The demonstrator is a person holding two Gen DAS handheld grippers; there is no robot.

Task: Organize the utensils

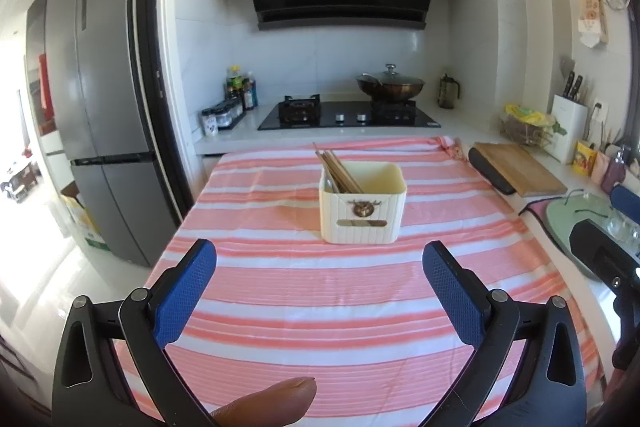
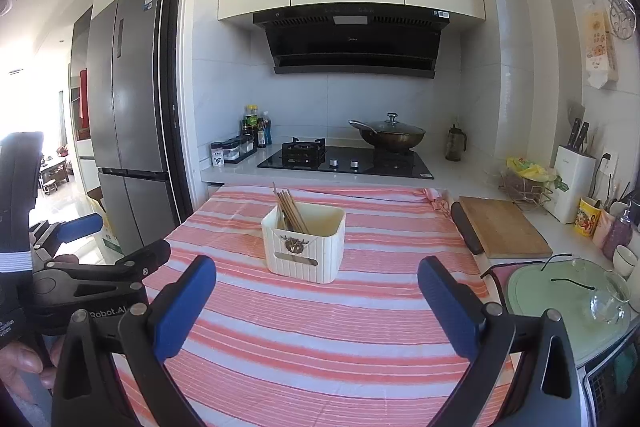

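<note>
Your left gripper [image 1: 319, 259] has its jaws spread wide w/ nothing between them, blue pads [image 1: 184, 297] hanging over the striped cloth [image 1: 280, 307]. Your fingertip [image 1: 276, 401] pokes in at the bottom edge of that view. Your right gripper [image 2: 317, 275] is the same: jaws wide, empty, pads over the cloth.

Landmark is the cream utensil holder [image 1: 362, 205]. It stands upright on the cloth, just beyond both grippers' fingertips, apart from them. Front panel carries a small bronze emblem. A bundle of wooden chopsticks [image 1: 338, 173] leans in the holder's left side, tips tilted up and to the left; the rest of the holder looks empty, though the near wall hides the bottom.

Right of the holder, off the cloth's edge, a wooden cutting board [image 1: 518, 169] lies flat on the counter. Nearer you than the board, a pale green tray [image 2: 568, 303] holds a glass cup. Behind the holder sits the gas hob [image 1: 348, 115] w/ a lidded wok [image 1: 390, 85] on its right burner; condiment bottles [image 1: 240, 89] stand behind-left. Far left of the holder is the grey fridge [image 1: 100, 107]. In the right wrist view your left gripper's body shows at the left edge, held in your hand [image 2: 24, 363].
</note>
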